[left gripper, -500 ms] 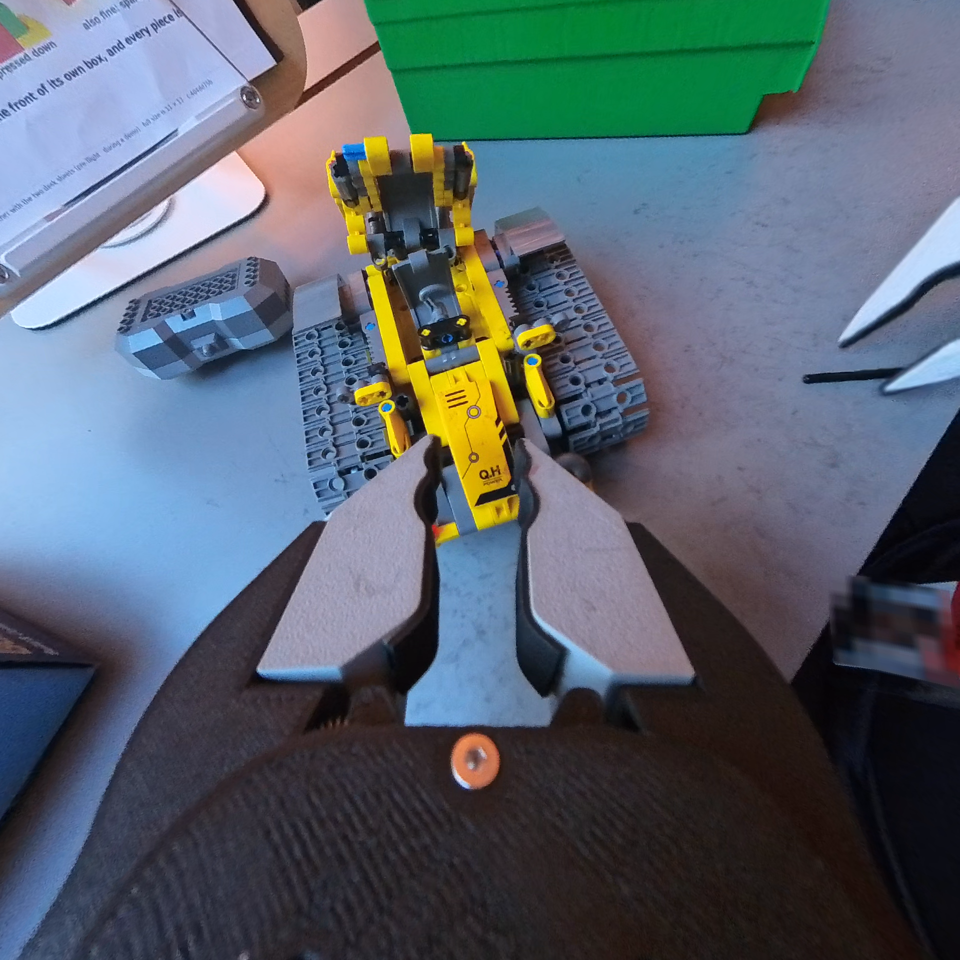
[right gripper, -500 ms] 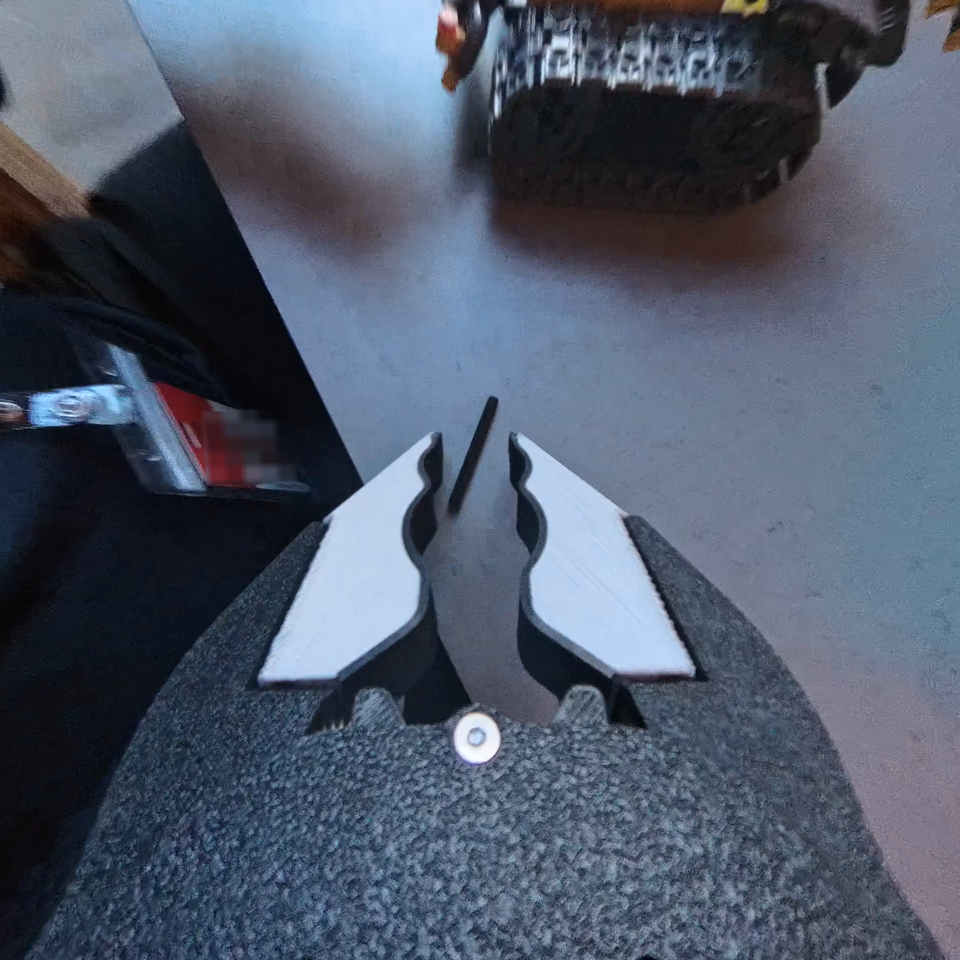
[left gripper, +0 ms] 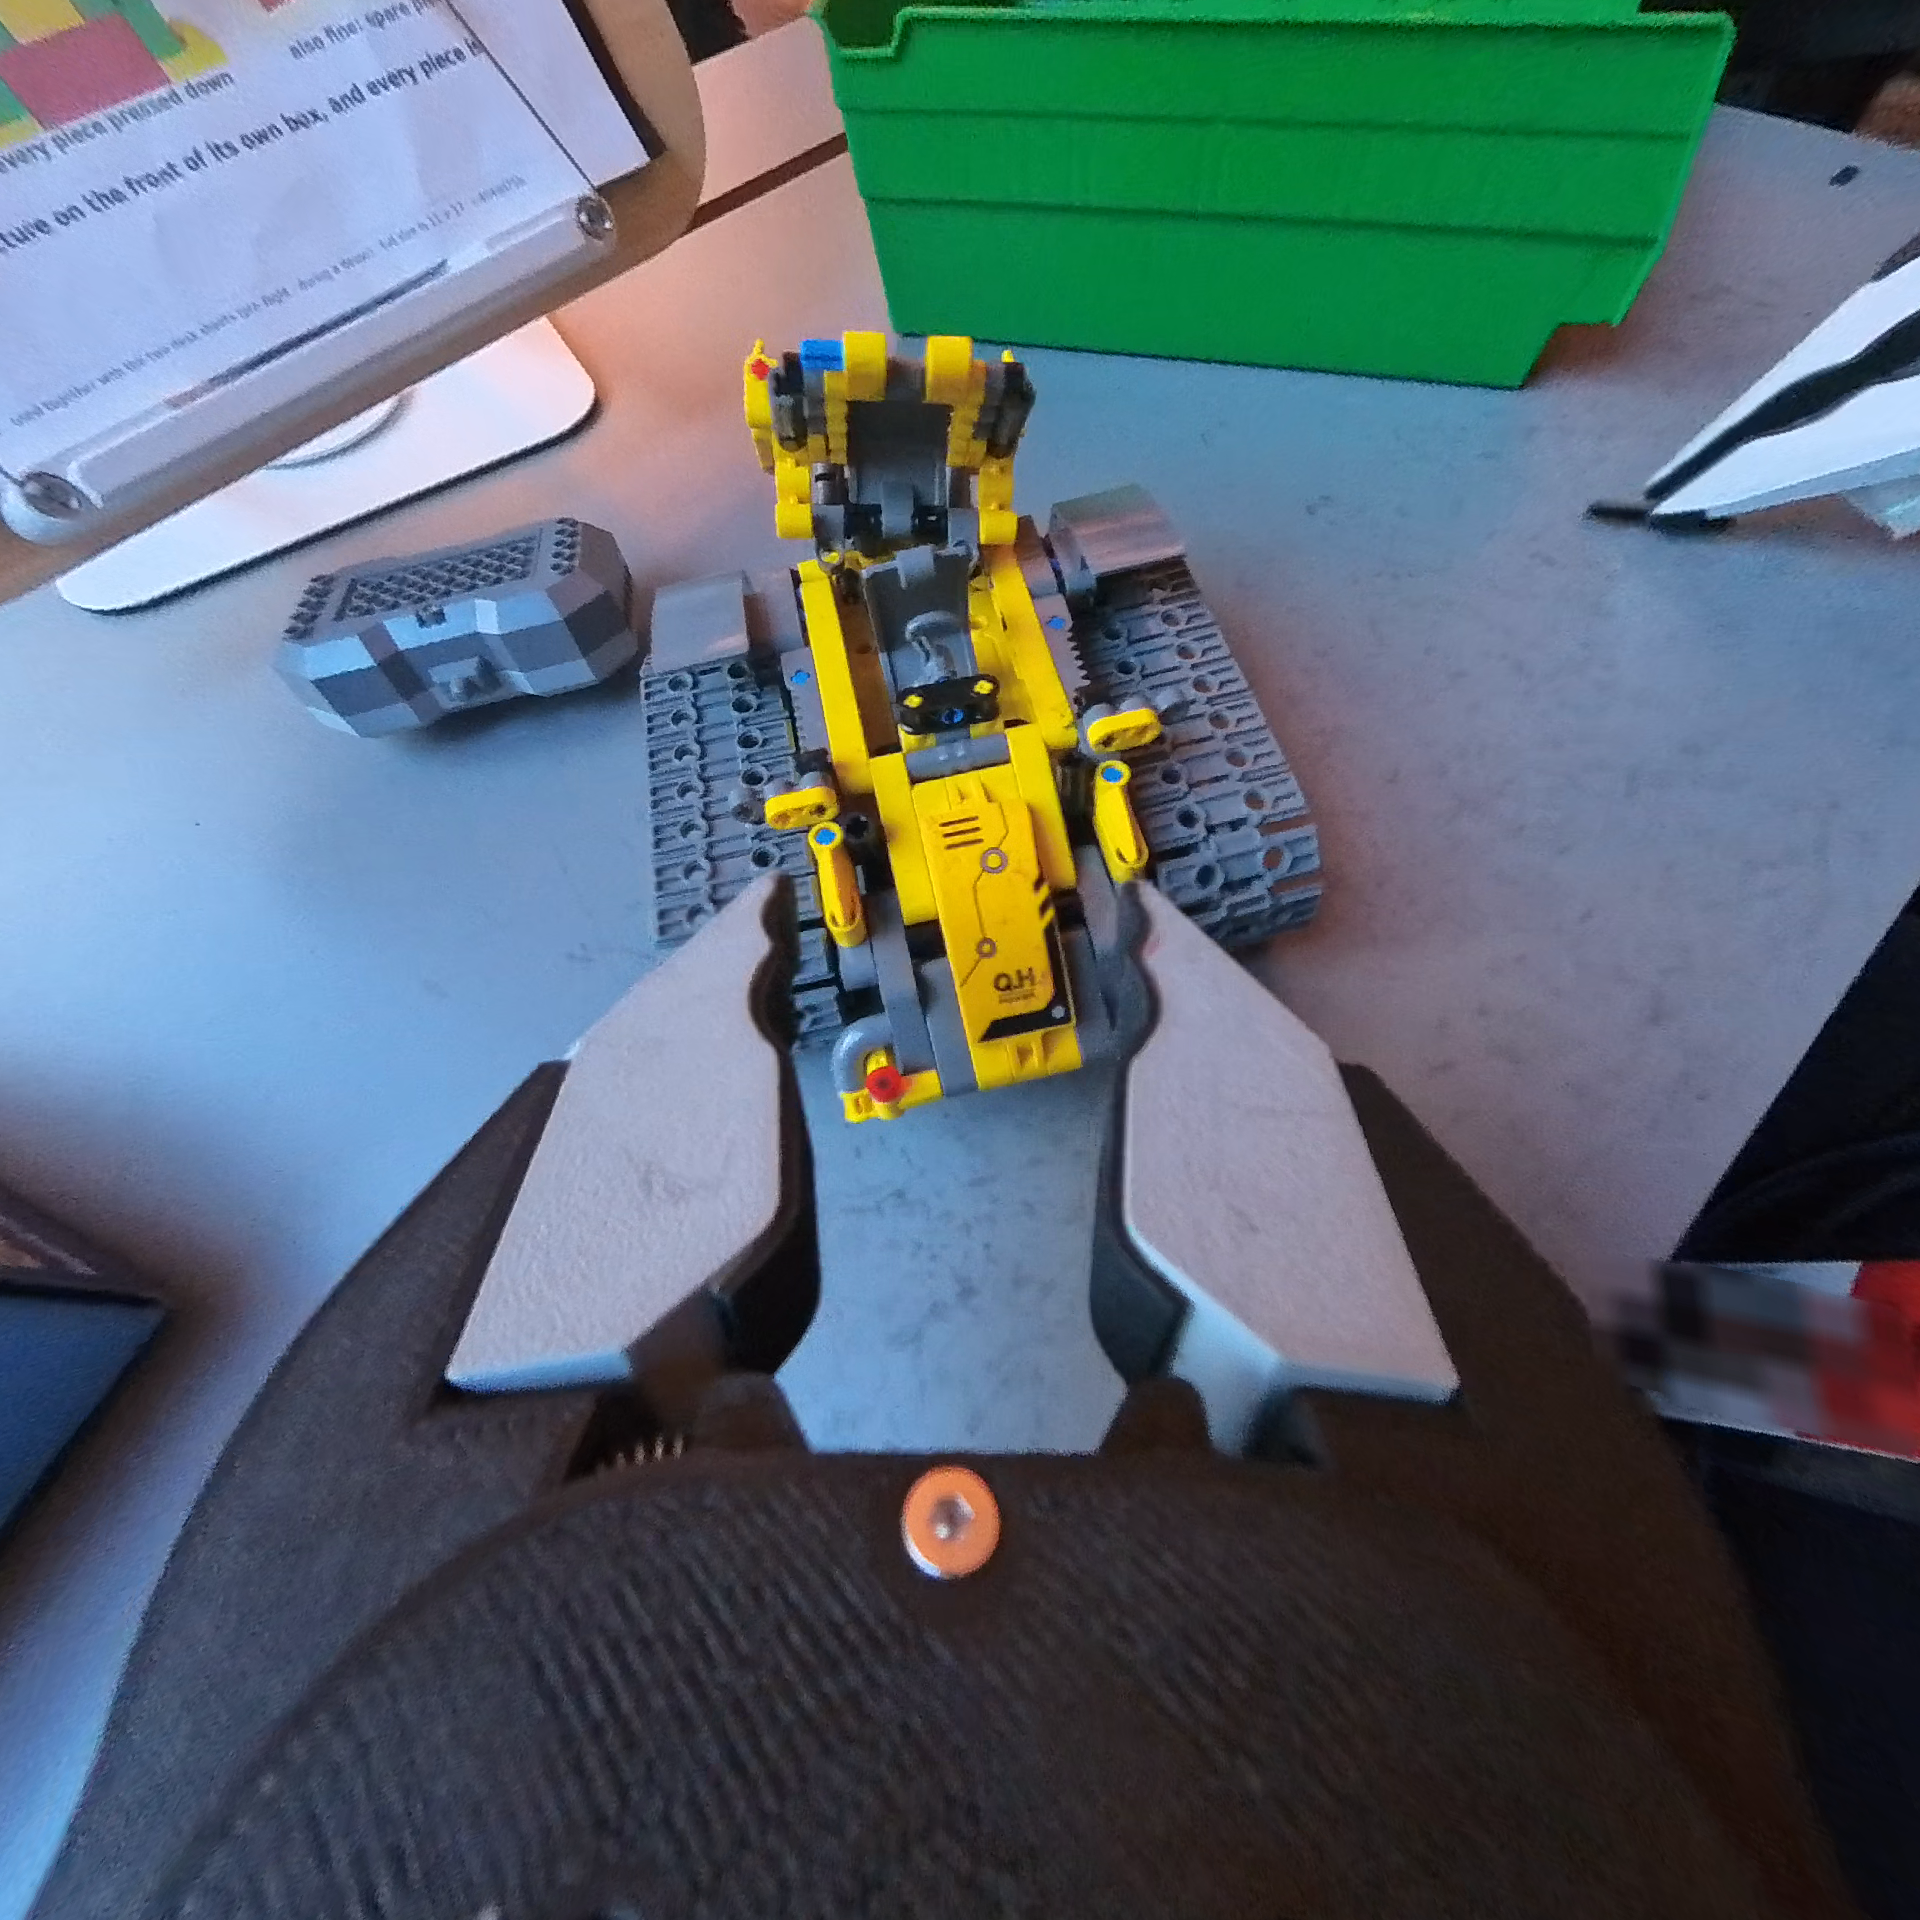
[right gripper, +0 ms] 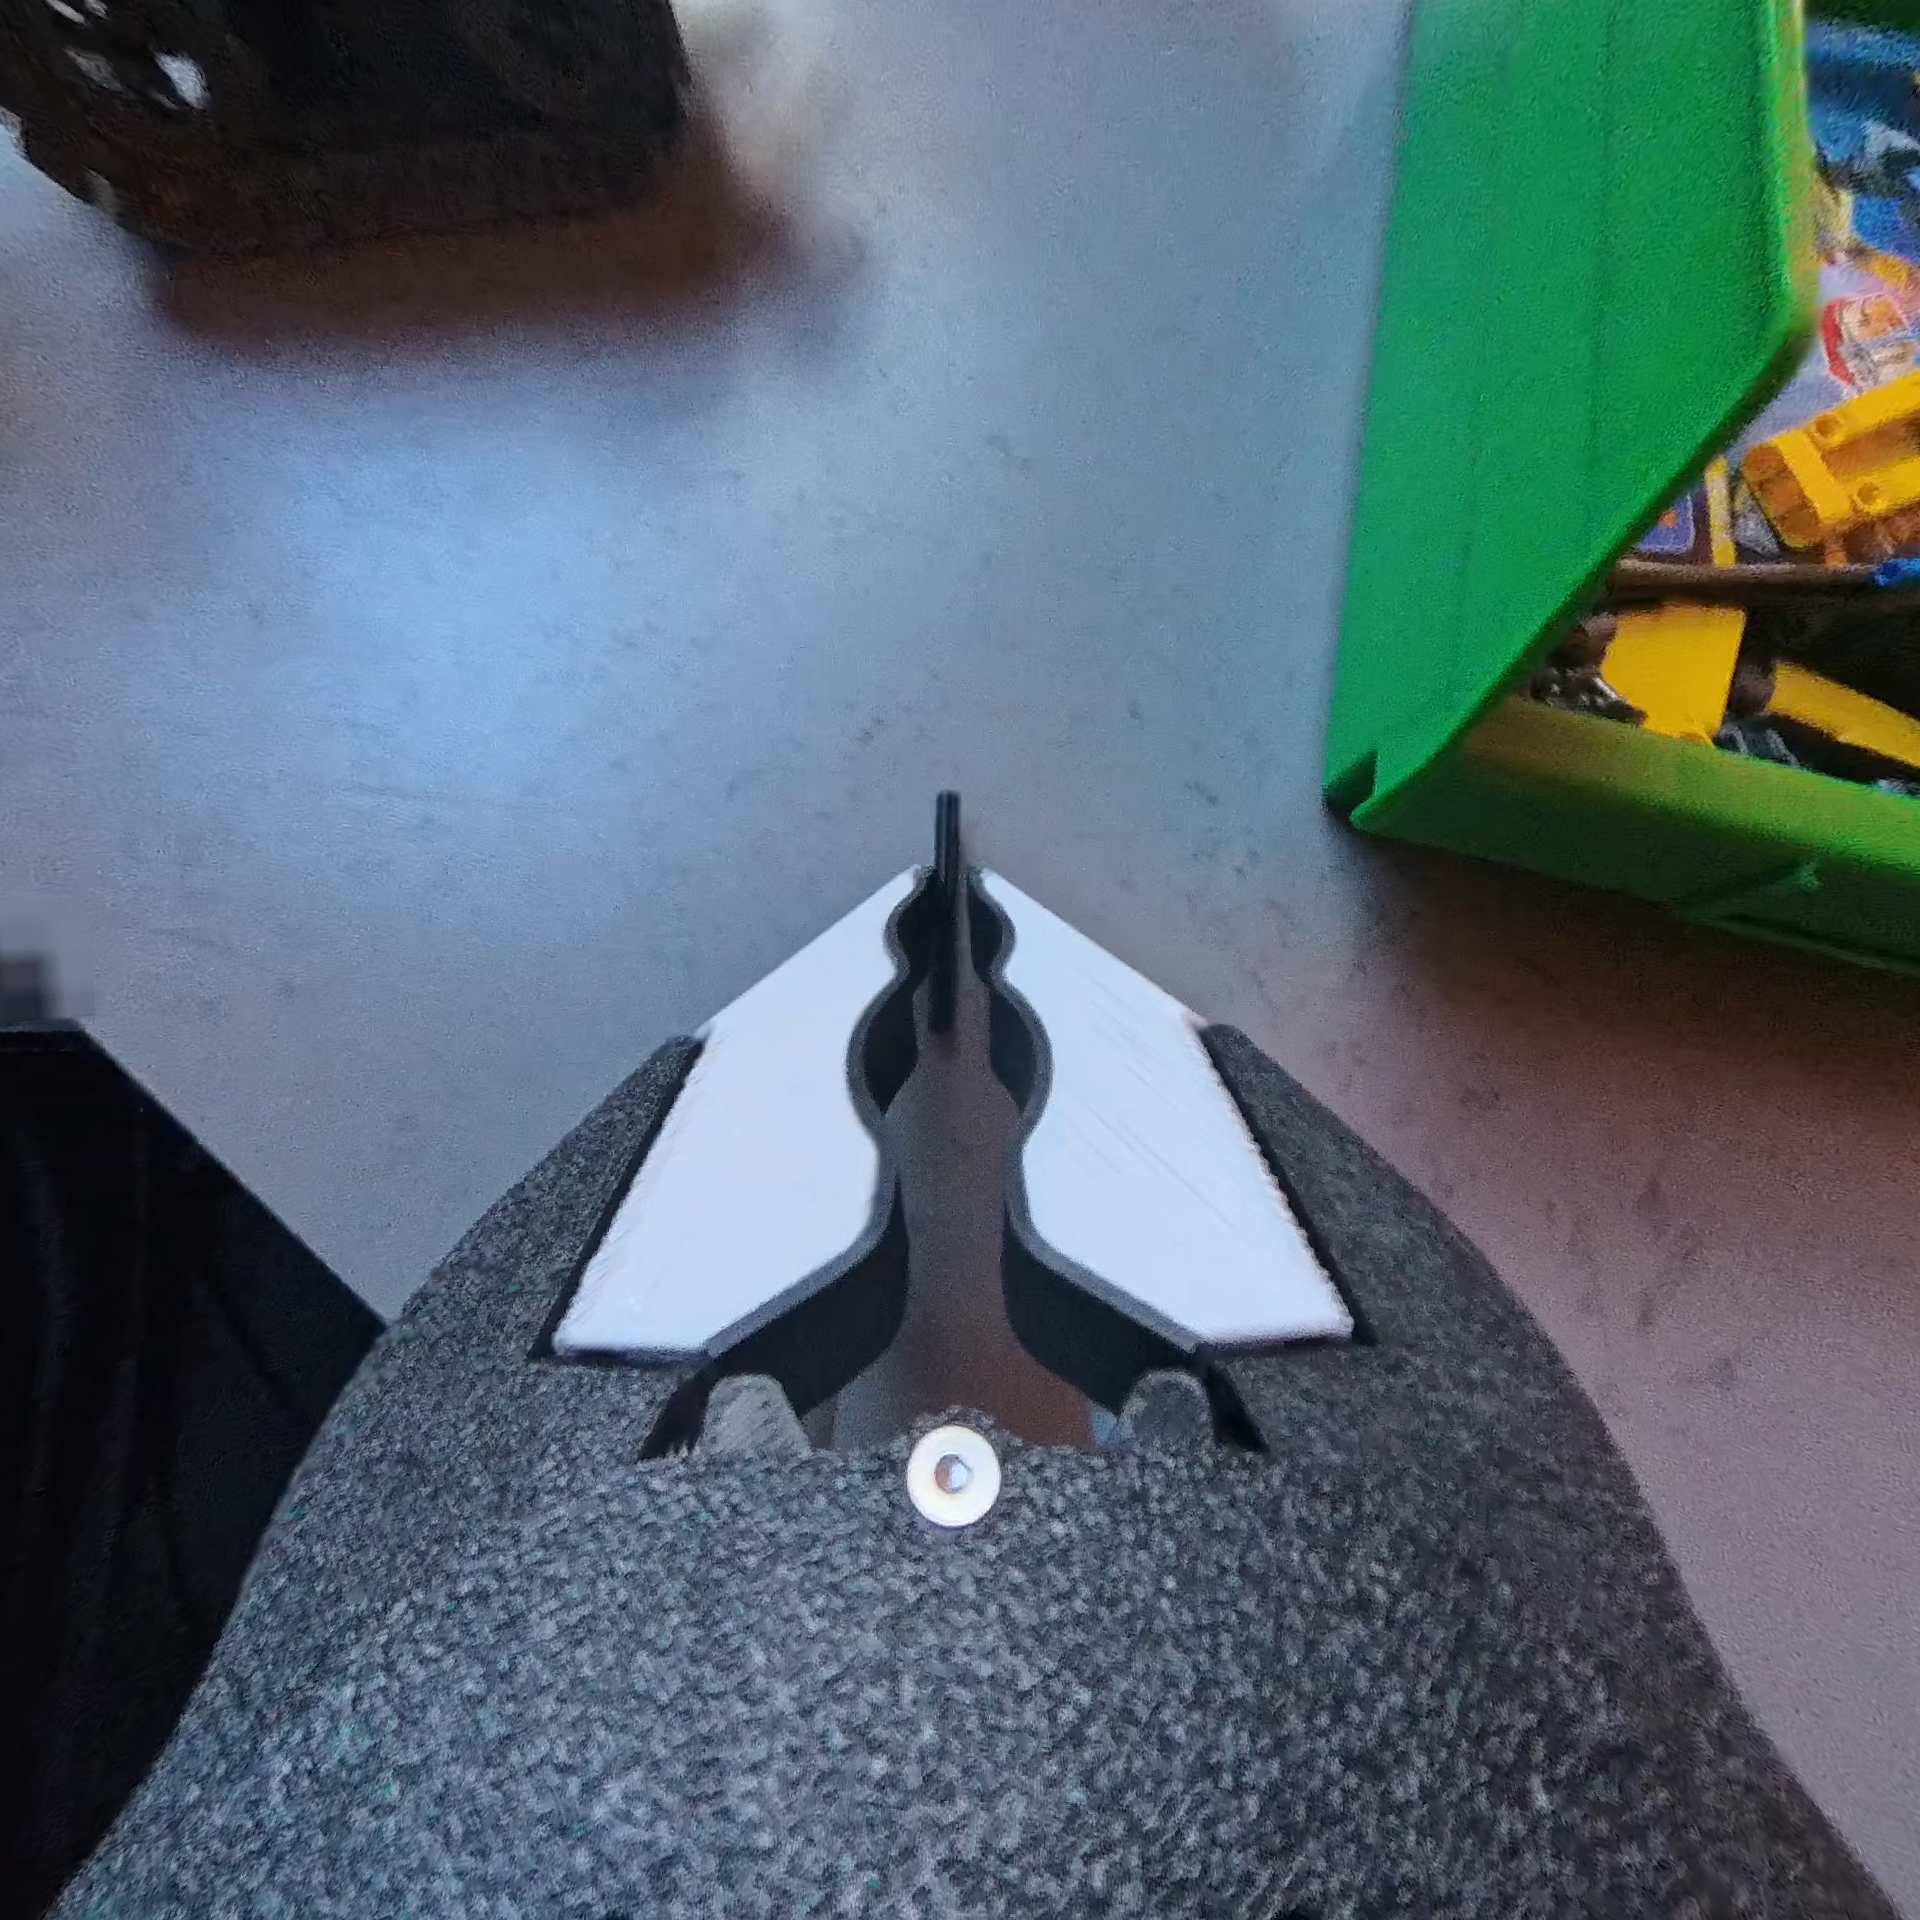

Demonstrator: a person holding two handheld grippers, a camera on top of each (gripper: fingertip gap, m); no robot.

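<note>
The left gripper (left gripper: 951,914) points forward and slightly down over a grey table (left gripper: 1507,831), its two grey fingers spread wide apart. Between the fingertips sits the rear end of a yellow and grey brick-built tracked vehicle (left gripper: 935,748) standing on the table; the fingers flank it on both sides, and whether they touch it cannot be told. To the vehicle's left lies a grey faceted block (left gripper: 457,629), and beyond that stands a white stand holding a printed sheet (left gripper: 260,208). A green plastic bin (left gripper: 1247,177) sits behind the vehicle.

The right gripper (right gripper: 945,883) is held low and nearly level with the table, its white fingers drawn almost together at the tips — they pinch a thin black rod (right gripper: 945,914) that sticks out forward past them, pointing straight ahead. In the left wrist view this gripper shows at the far right edge, tips close to the table surface. The green bin, holding loose yellow pieces (right gripper: 1808,499), stands to its right; a dark blurred shape (right gripper: 343,104) — not identifiable — lies ahead on the left
</note>
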